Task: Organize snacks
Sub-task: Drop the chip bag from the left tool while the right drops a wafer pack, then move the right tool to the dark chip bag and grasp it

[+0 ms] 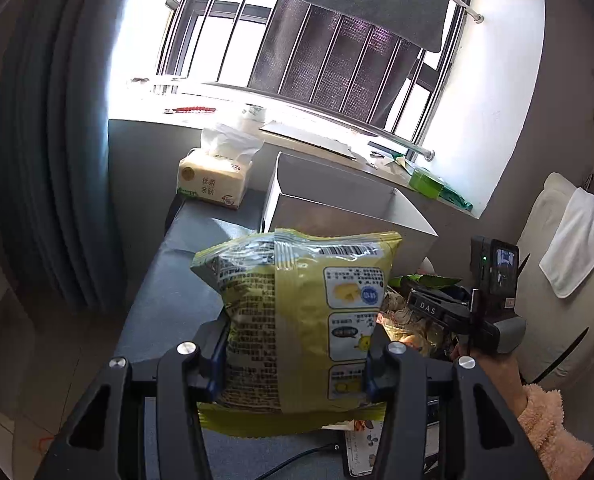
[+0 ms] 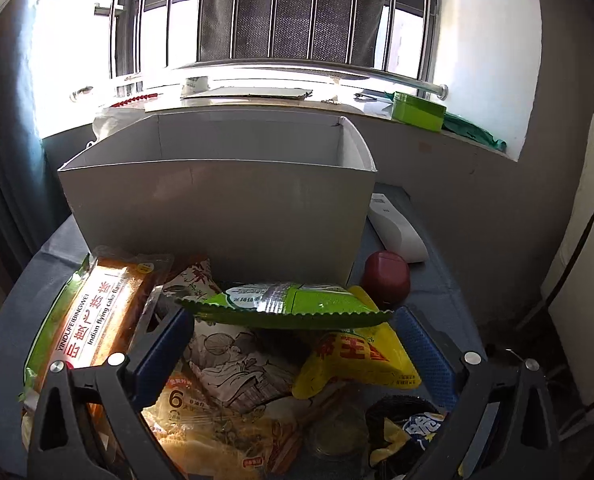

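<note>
The left hand-held gripper (image 1: 297, 364) is clamped on a crinkly yellow snack bag (image 1: 301, 320), held up off the blue-grey surface (image 1: 165, 300), just in front of the open grey cardboard box (image 1: 337, 208). Only the right wrist view shows the pile: the right hand-held gripper (image 2: 293, 344) has its jaws wide apart over it, nothing pinched, with a glossy green packet (image 2: 289, 306) on top, a long flying-cake pack (image 2: 97, 320) to the left and a second yellow bag (image 2: 357, 356). A soft tissue pack (image 1: 213, 180) sits far left.
</note>
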### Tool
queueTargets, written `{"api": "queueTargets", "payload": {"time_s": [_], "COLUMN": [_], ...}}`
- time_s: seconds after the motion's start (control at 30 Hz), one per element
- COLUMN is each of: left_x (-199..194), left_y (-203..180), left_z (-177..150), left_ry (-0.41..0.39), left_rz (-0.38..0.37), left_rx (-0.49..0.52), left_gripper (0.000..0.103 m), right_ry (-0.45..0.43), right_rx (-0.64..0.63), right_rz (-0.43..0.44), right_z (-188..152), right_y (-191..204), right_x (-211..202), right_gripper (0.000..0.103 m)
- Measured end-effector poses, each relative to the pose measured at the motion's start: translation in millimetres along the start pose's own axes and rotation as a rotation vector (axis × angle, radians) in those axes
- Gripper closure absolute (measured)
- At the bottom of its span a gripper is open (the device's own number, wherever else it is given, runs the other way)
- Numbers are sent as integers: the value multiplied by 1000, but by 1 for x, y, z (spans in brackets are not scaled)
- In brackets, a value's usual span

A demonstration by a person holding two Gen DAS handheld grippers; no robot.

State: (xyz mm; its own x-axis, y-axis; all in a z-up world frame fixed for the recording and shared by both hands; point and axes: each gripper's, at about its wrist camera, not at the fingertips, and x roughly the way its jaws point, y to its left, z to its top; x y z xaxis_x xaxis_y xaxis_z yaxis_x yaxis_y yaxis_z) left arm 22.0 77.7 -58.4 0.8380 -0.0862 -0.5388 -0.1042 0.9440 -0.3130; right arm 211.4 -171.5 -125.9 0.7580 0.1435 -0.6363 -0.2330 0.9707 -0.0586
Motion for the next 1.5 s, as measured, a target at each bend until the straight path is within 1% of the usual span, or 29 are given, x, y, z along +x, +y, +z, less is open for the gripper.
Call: {"api": "queueTargets", "payload": {"time_s": [0.03,0.07,0.13,0.2,0.3,0.37,0.47,0.57,0.6,0.7,0.77,0.83,0.9,0.97,1.03,1.1,1.13,1.17,1.2,1.23,1.27,1.3,1.4,1.5], "left_x": [0,0,1,2,4,8,15,36,49,96,131,163,190,213,230,241,246,251,254,255,253,251,242,228], "left_y": [1,1,2,0,-3,-7,-17,-32,-38,-64,-76,-82,-85,-89,-90,-90,-92,-94,-94,-94,-94,-95,-95,-97], "left_z": [-1,-1,-1,-1,3,9,27,57,70,110,134,151,161,167,169,172,173,173,173,172,171,170,171,172], "left_ry": [4,3,3,0,-2,-8,-30,-33,-20,26,61,90,121,161,189,200,207,218,226,229,223,219,208,176], "left_rz": [-1,-1,-4,-10,-30,-31,-57,-69,-81,-68,-55,-21,5,35,55,66,82,103,121,139,150,147,127,114], "left_rx": [-2,-2,-1,8,13,26,55,79,82,127,164,166,171,189,193,182,191,207,213,211,214,216,222,227], "left_gripper": [49,49,49,49,49,49,49,49,49,49,49,49,49,48,48,48,44,29,17,0,0,0,0,0], "right_ry": [15,12,-29,-66,-83,-96,-159,-239,-249,-247,-223,-194,-157,-113,-74,-57,-46,-31,-15,-12,-18,-21,-30,-36], "right_rx": [-5,-3,34,31,60,68,104,120,119,125,111,90,61,51,34,28,43,61,81,98,113,131,162,152], "right_rz": [-7,-6,27,48,124,143,215,234,226,224,208,181,180,179,145,156,166,175,192,212,225,219,238,228], "right_z": [1,2,4,7,13,18,33,53,63,95,116,135,149,155,158,158,158,159,159,159,158,157,155,155], "right_y": [0,-3,-11,-15,-28,-34,-49,-58,-58,-54,-49,-45,-42,-41,-37,-37,-38,-41,-43,-45,-47,-50,-57,-58], "right_x": [3,2,-7,-20,-45,-61,-89,-105,-105,-86,-64,-39,-13,8,24,36,41,46,51,53,53,52,46,38], "right_gripper": [28,29,30,30,30,30,30,30,30,30,30,29,29,29,29,29,29,27,24,12,3,0,0,0]}}
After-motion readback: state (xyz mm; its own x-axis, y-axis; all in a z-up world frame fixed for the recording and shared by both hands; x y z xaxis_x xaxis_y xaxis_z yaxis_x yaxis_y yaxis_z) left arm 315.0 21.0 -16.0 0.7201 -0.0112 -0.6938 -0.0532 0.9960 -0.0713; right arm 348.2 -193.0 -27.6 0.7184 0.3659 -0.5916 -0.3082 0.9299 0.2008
